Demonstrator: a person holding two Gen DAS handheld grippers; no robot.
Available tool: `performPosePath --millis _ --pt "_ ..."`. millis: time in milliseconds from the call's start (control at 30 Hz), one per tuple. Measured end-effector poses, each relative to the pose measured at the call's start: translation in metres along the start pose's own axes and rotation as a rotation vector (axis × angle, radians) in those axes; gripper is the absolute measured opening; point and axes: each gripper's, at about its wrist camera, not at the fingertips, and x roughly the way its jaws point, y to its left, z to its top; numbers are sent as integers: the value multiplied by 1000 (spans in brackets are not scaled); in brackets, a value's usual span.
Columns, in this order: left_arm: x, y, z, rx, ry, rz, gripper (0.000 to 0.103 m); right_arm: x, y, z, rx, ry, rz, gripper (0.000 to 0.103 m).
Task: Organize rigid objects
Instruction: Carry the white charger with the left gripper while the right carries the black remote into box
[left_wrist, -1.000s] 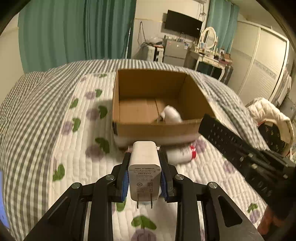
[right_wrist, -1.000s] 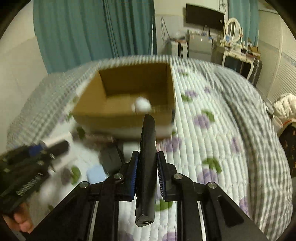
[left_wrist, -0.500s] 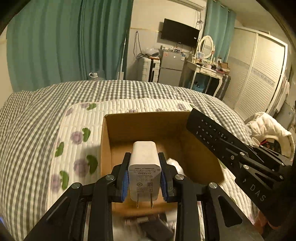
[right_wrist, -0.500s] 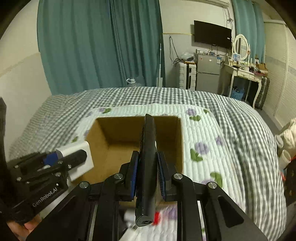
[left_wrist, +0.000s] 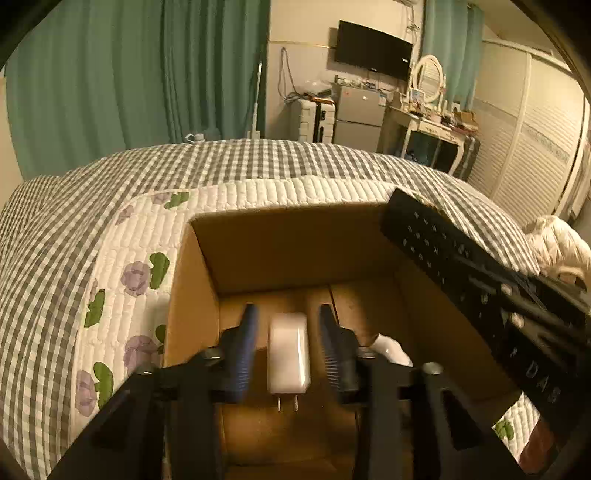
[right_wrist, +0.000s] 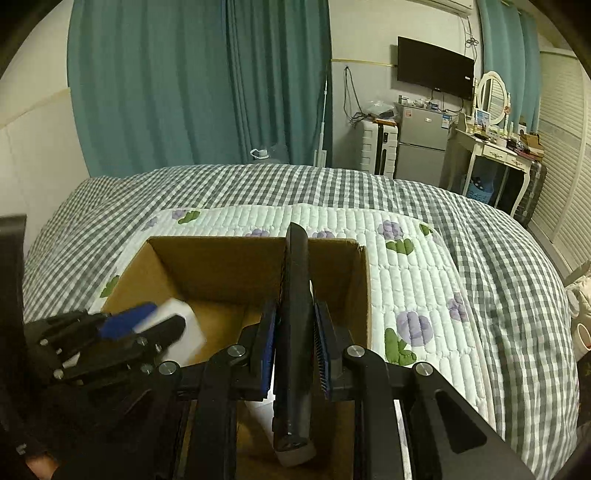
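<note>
An open cardboard box (left_wrist: 280, 236) sits on the bed. My left gripper (left_wrist: 288, 343) is over the box with its jaws apart; a white plug charger (left_wrist: 289, 356) hangs between them with a gap on each side, prongs toward me. My right gripper (right_wrist: 293, 339) is over the box's right half (right_wrist: 364, 295); its jaws have parted slightly around a black remote control (right_wrist: 295, 314), which stands on edge. The remote also shows at the right of the left wrist view (left_wrist: 461, 258). A white object (left_wrist: 391, 349) lies in the box. The left gripper and charger appear in the right wrist view (right_wrist: 177, 325).
The box rests on a white quilted pad with purple flowers (right_wrist: 413, 280) over a grey checked bedspread (right_wrist: 498, 251). Teal curtains (right_wrist: 184, 81), a small fridge (right_wrist: 421, 144), a dressing table (right_wrist: 495, 147) and a wall TV (right_wrist: 436, 68) stand beyond the bed.
Both grippers moved forward over the box. The left jaws opened and let go of the charger. The right jaws loosened around the remote.
</note>
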Motion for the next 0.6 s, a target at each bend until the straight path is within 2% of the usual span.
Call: performPosePath --millis 133,300,367,400,433,500,600 --pt "-7 4 2 -26 -19 6 53 3 -1 -5 -2 13 7 19" --pt "-22 0 1 1 -27 10 53 5 -1 -13 14 26 32 20" --pt "-33 1 0 6 -31 13 53 2 -2 -14 30 28 35 33" --pt "-39 2 1 6 -32 13 55 -5 -3 -13 37 19 24 46" --pt "-48 4 0 5 -37 14 57 -11 -4 -12 43 11 22 50" --pt "-66 6 -2 4 -56 17 63 -30 -8 -7 57 -7 30 50" --pt "-91 8 -6 9 -71 27 66 -60 -11 -3 55 -23 18 50"
